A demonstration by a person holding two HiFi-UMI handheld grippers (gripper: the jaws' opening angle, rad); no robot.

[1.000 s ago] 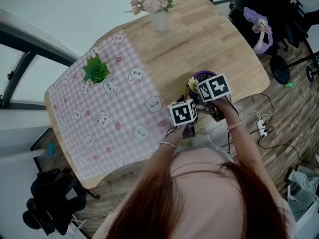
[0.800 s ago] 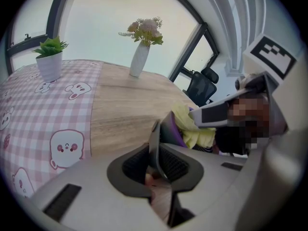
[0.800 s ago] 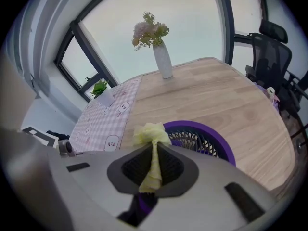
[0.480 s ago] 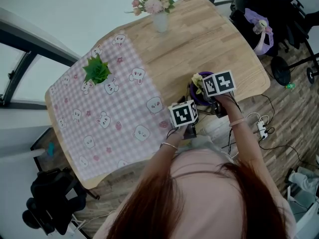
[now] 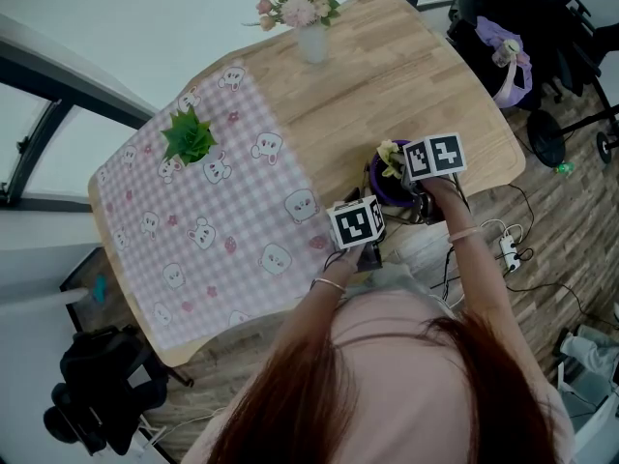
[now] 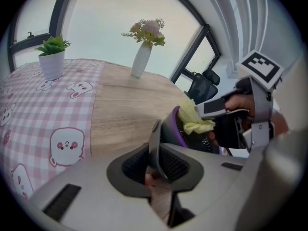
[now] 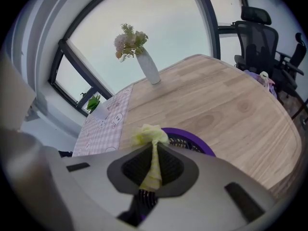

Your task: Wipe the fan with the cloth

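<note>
Table [image 5: 426, 75]: bare wood on the right, and a pink checked tablecloth [image 5: 193, 249] with a bear print over the left part. A black chair [image 7: 257, 37] stands on the floor beyond the table's right end.

Fan [image 5: 385, 193]: small, with a purple rim and dark grille. It stands on bare wood close to the near edge, just right of the tablecloth. I can make out no shift of it against the earlier frames.

Left gripper [image 6: 155, 153]: its fingers are clamped on a thin dark edge of the fan, which stands upright between them. Its marker cube sits at the same place in the head view as one second ago.

Right gripper [image 7: 154, 160]: its fingers are pinched on the yellow cloth [image 7: 150, 136]. Against one second ago, this gripper sits further right and a little higher in the head view. Its cube is also rolled slightly. More of the purple rim now shows to the left of the cube.

Plant [image 5: 186, 135]: in a white pot on the tablecloth, well apart from the fan and unmoved.

Vase [image 5: 310, 39]: white, with flowers, at the table's far edge and unmoved.

Cloth: a strip runs down between the right fingers. The bunched end sticks out past the tips and lies on the grille by the purple rim. It has travelled right with the gripper.
</note>
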